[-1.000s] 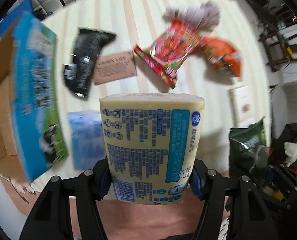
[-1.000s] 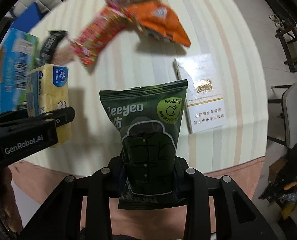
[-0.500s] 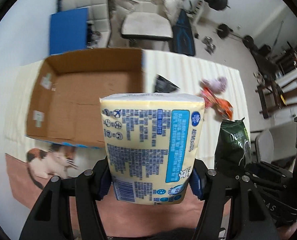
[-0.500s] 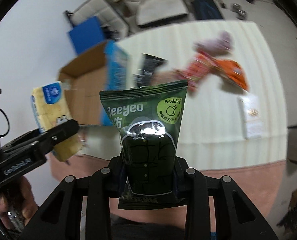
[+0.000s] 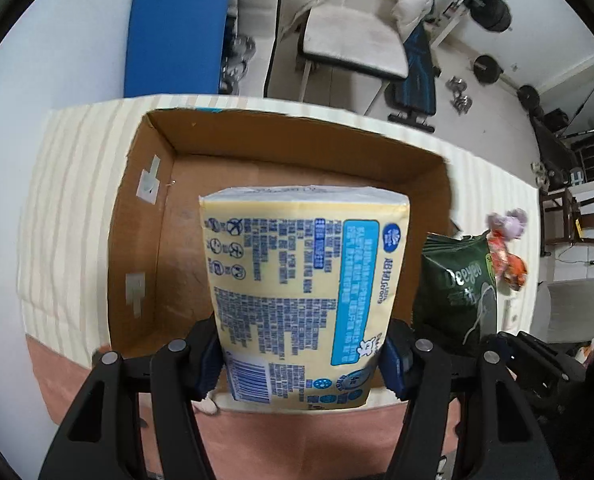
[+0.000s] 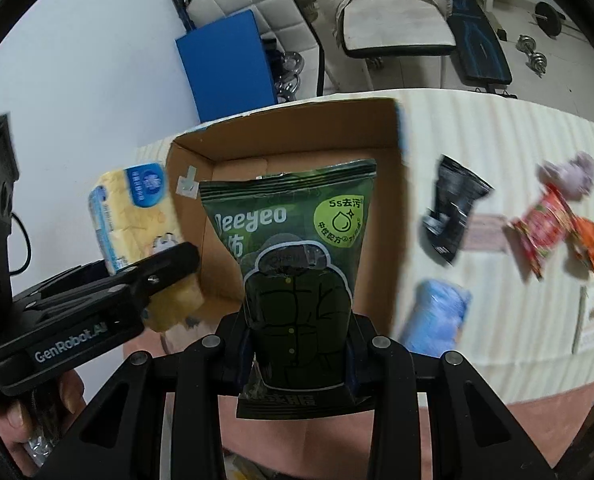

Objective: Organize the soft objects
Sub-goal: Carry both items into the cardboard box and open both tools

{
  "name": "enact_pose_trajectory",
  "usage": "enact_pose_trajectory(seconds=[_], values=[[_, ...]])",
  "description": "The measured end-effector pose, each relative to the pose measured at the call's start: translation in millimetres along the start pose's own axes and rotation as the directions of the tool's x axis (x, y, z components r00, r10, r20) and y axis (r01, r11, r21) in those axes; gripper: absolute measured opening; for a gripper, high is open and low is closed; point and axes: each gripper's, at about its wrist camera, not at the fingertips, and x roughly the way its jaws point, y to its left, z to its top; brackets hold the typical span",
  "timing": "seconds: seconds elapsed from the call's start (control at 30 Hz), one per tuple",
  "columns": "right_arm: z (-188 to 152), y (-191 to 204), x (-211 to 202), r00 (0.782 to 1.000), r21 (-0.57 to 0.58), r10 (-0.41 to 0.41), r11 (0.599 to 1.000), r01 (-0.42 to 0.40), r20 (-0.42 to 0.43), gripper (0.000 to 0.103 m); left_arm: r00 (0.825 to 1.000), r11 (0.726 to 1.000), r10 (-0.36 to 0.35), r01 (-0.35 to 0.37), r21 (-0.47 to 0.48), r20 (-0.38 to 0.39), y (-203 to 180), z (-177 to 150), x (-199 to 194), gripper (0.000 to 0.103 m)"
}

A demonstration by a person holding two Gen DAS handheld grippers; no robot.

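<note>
The left tool [image 5: 303, 354] clamps a yellow tissue pack [image 5: 305, 292] (blue label, dense print) above the open cardboard box [image 5: 153, 216]. The right tool [image 6: 297, 354] grips a dark green pouch [image 6: 293, 272] beside it, over the striped tabletop [image 6: 509, 128].

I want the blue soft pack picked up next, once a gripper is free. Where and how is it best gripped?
Grip the blue pack across its narrower middle, coming from above with fingers on its two long sides. It lies flat on the striped tablecloth, apart from the black pouch and cardboard box, so both flanks look open.
</note>
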Motion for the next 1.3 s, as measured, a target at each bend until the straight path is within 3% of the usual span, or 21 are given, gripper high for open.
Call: enact_pose_trajectory(seconds=[0.27, 0.63, 0.67, 0.7, 0.77, 0.83, 1.03, 1.3], values=[[55, 19, 98, 0.992, 0.039, -0.096, 0.994, 0.099, -0.086, 0.037, 0.993, 0.999, 0.037, -0.033, 0.034, -0.112, 37, 58, 68, 0.061], [83, 13, 152, 0.981, 0.062, -0.155, 0.985, 0.163, -0.121, 0.038, 0.983, 0.998, 0.031, -0.021, 0.055, -0.182, 48, 82, 112, 0.062], [83, 14, 153, 0.979, 0.056, -0.16, 0.984, 0.168, -0.124, 0.04, 0.981, 0.998, 0.033, -0.023, 0.054, -0.189, 49, 82, 113, 0.064], [82, 14, 154, 0.978, 0.051, -0.161, 0.984, 0.169, -0.133, 0.047, 0.981, 0.998, 0.033, -0.023, 0.055, -0.189, 50, 82, 113, 0.076], [81, 15, 155, 0.979, 0.057, -0.148, 0.986, 0.158, -0.141, 0.103, 0.983, 0.997, 0.056, -0.046, 0.059, -0.174, 53, 81, 111, 0.096], [80, 20, 152, 0.973, 0.025, -0.189, 0.981, 0.194, -0.131, 0.103, 0.984, 0.994, 0.091, -0.081, 0.067, -0.154, 55, 79, 109, 0.099], [82, 32, 144, 0.96, -0.034, -0.256, 0.967, 0.254, -0.113, 0.103, 0.987, 0.997, 0.064, -0.058, 0.045, -0.147, 64, 71, 103, 0.1], [75, 28, 130, 0.961, 0.002, -0.247, 0.969, 0.249, -0.125, 0.103, 0.991, 0.996, 0.081, -0.077, 0.042, -0.111, 71, 55, 81, 0.1]])
